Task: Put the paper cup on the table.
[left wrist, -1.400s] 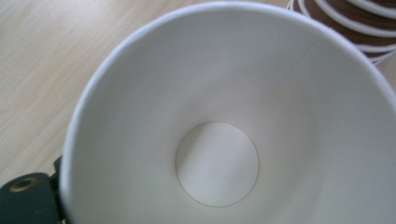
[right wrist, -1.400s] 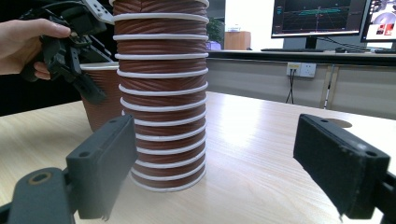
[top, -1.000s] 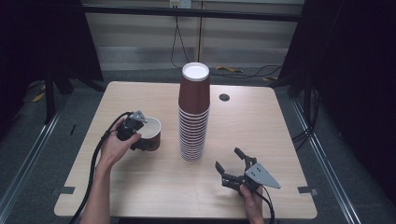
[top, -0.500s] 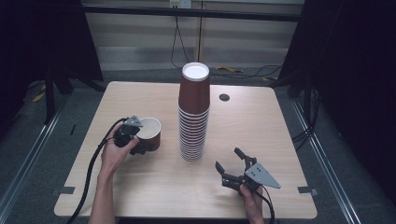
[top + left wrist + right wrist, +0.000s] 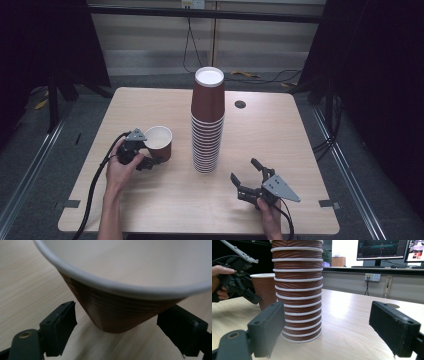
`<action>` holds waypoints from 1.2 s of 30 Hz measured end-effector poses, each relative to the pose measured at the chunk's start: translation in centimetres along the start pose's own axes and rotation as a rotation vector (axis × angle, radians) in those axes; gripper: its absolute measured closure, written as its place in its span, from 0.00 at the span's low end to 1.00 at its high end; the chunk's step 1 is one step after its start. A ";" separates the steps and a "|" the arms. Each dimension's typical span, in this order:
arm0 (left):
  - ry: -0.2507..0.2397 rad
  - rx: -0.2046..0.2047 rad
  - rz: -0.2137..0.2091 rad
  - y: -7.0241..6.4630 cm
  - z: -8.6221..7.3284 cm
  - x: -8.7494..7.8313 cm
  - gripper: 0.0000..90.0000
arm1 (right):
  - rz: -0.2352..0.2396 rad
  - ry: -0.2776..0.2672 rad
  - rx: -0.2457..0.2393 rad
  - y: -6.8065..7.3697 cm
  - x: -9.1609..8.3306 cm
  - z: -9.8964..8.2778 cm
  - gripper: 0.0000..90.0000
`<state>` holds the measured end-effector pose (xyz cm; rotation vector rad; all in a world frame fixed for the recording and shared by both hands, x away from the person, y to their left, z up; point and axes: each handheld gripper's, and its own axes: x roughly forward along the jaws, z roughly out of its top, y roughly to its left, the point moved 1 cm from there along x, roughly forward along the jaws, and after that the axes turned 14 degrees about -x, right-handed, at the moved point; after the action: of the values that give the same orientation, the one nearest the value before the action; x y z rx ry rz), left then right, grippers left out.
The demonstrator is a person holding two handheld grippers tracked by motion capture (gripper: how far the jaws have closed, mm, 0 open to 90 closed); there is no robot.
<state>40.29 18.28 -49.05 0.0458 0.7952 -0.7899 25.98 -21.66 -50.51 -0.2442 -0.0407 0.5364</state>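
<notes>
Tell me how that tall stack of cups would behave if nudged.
The stack of cups is tall on a narrow base, so it would probably tip rather than slide. Being thin paper-like cups, it is likely light. Its ribbed walls may give some grip.

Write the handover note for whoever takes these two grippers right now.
Left gripper: fingers on either side of the single brown paper cup, low on its wall; its jaws have just been closing, and contact cannot be told.
Right gripper: open, empty, low at the table's front right, facing the cup stack.
Done: one cup stands upright, apart, left of the stack.
Left: probably settle this cup, then handle the stack's other cups.
</notes>
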 end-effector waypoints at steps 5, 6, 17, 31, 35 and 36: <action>-0.049 -0.033 0.030 -0.2 -0.8 -0.9 0.17 | 0.001 -0.001 0.001 0.0 0.0 0.0 0.14; -0.062 -0.037 0.029 -0.2 -0.9 -1.2 0.17 | 0.001 -0.001 0.000 0.0 0.0 0.0 0.14; -0.177 -0.080 0.062 -1.7 -2.6 -2.7 0.18 | 0.001 -0.001 0.001 0.0 0.0 0.0 0.14; -0.424 -0.041 0.076 -5.3 -4.5 -4.9 0.18 | -0.001 -0.001 0.000 0.0 0.0 0.0 0.14; -0.433 -0.027 0.063 -6.4 -5.0 -4.2 0.18 | -0.001 -0.001 0.000 0.0 0.0 0.0 0.14; -0.442 -0.034 0.050 -6.6 -5.1 -4.1 0.18 | -0.002 -0.001 0.000 0.0 0.0 0.0 0.14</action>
<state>31.02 17.64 -48.42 -0.1356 0.3863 -0.7044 25.96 -21.65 -50.51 -0.2435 -0.0417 0.5348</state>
